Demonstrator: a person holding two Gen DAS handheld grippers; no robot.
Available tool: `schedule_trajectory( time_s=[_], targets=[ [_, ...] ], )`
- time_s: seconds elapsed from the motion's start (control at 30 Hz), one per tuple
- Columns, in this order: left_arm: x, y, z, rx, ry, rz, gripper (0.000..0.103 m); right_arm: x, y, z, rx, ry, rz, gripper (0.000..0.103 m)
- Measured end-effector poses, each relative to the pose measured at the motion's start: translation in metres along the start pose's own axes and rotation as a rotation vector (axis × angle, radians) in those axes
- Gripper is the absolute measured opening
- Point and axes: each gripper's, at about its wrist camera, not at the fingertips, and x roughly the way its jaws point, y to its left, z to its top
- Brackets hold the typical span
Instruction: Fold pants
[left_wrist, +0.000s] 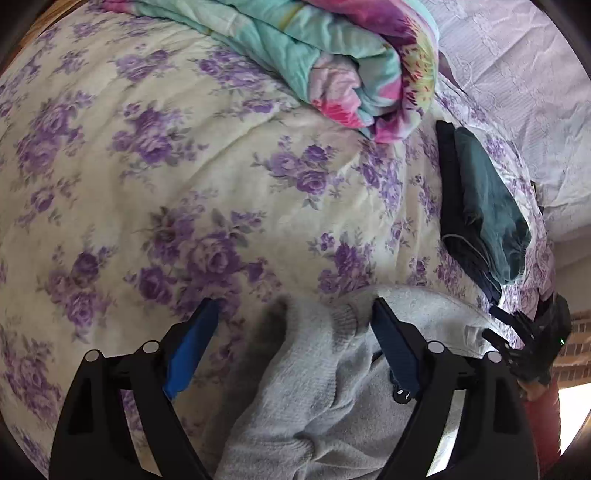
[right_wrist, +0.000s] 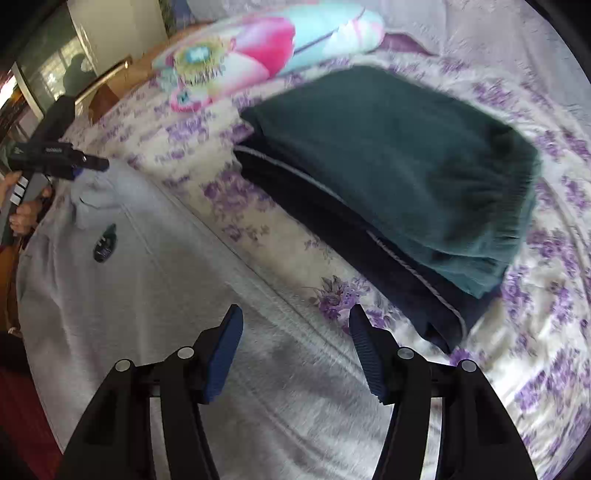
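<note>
Both tongs, left (left_wrist: 295, 314) and right (right_wrist: 295, 321), gape over grey pants (right_wrist: 147, 295) (ungripped).

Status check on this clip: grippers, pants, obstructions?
Left hand-held gripper open over grey pants, right hand-held gripper open above them. Pants spread on floral bedspread. Folded dark clothes stacked alongside.

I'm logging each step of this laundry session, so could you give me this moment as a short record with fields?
surface: bed with purple floral sheet
garment in work: grey pants, spread on the sheet
done pile: teal pants on top of navy pants, both folded
left gripper: open, grey cuff between its fingers
right gripper: open, over the grey pants' edge
also on bed: colourful rolled quilt
</note>
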Motion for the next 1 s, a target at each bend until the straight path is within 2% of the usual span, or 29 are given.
schedule_trajectory(
  time_s=[0.03, 0.07, 0.1, 0.13, 0.2, 0.27, 0.5, 0.53, 0.57, 0.6, 0.67, 0.7, 0.73, 0.77, 0.87, 1.0],
  targets=[
    [0.001, -0.002, 0.001, 0.013, -0.002, -0.013, 0.079, 0.012, -0.003, -0.002, -0.006, 0.05, 0.005, 0.064],
    [0.001, -0.003, 0.001, 0.021, -0.002, -0.02, 0.078, 0.017, -0.005, -0.005, -0.005, 0.057, 0.025, 0.076],
    [0.002, -0.004, 0.002, 0.03, -0.006, -0.018, 0.078, 0.018, -0.005, -0.008, -0.009, 0.025, 0.056, 0.081],
    [0.002, -0.005, 0.003, 0.039, -0.011, -0.01, 0.078, 0.02, -0.003, -0.01, -0.026, 0.017, 0.101, 0.099],
    [0.003, -0.007, 0.005, 0.055, -0.008, 0.002, 0.078, 0.023, 0.011, -0.011, -0.1, 0.027, 0.05, 0.1],
    [0.004, -0.007, 0.007, 0.043, 0.005, 0.0, 0.078, 0.025, 0.017, -0.009, -0.098, 0.046, 0.015, 0.1],
    [0.0, -0.003, 0.007, 0.035, 0.066, -0.008, 0.078, 0.021, 0.019, -0.005, -0.067, 0.055, 0.027, 0.1],
    [-0.002, -0.002, 0.006, 0.038, 0.069, -0.01, 0.075, 0.019, 0.019, -0.005, -0.063, 0.064, 0.033, 0.1],
    [-0.004, -0.001, 0.004, 0.042, 0.069, -0.016, 0.063, 0.018, 0.018, -0.004, -0.055, 0.068, 0.049, 0.099],
    [-0.006, 0.0, 0.003, 0.043, 0.073, -0.039, 0.057, 0.016, 0.016, -0.004, -0.053, 0.069, 0.05, 0.094],
    [-0.01, 0.0, 0.001, 0.034, 0.059, -0.051, 0.047, 0.009, 0.006, -0.004, -0.054, 0.063, 0.03, 0.051],
    [-0.011, -0.002, 0.001, 0.041, 0.054, -0.052, 0.045, 0.004, 0.006, -0.004, -0.054, 0.06, 0.022, 0.04],
    [-0.012, -0.005, 0.0, 0.052, 0.046, -0.046, 0.04, -0.001, 0.008, -0.006, -0.062, 0.056, 0.006, 0.022],
    [-0.014, -0.009, -0.001, 0.069, 0.036, -0.039, 0.035, -0.004, 0.012, -0.009, -0.078, 0.05, -0.013, 0.015],
    [-0.025, -0.013, -0.003, 0.086, 0.015, -0.069, 0.025, -0.022, 0.027, -0.02, -0.132, 0.005, -0.082, 0.009],
    [-0.046, -0.007, -0.008, 0.063, -0.017, -0.14, 0.024, -0.065, 0.053, -0.046, -0.114, -0.078, -0.111, 0.008]
  ],
)
